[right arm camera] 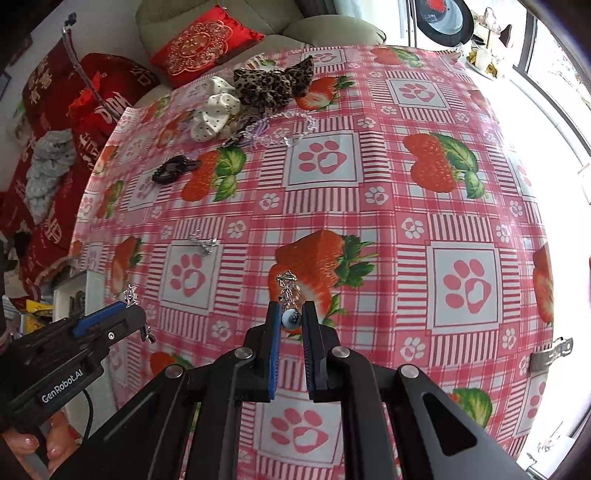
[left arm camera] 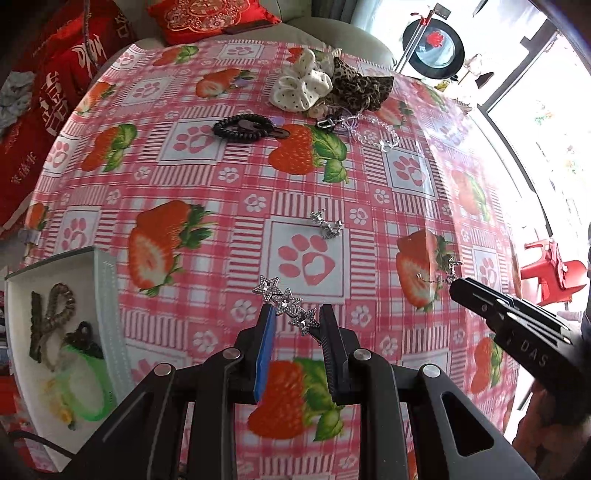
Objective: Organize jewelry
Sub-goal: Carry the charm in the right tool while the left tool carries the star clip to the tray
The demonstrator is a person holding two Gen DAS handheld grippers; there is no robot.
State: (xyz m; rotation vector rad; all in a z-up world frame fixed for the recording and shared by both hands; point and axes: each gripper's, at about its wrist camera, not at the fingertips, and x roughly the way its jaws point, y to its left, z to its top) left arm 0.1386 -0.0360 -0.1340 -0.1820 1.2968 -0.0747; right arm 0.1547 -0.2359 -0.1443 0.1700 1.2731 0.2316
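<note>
A table under a pink checked tablecloth (left arm camera: 229,192) printed with strawberries and paw marks stands before a pale green sofa (right arm camera: 295,26) bearing a red embroidered cushion (right arm camera: 201,46), while bright daylight floods through large windows (left arm camera: 535,129) past its right edge.

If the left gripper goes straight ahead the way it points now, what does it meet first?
Probably the tablecloth itself: the left gripper, shut on a star hair clip, points steeply down at a bare paw-print square. The small silver clip lies farther on, likely beyond that line, though depth is unclear.
</note>
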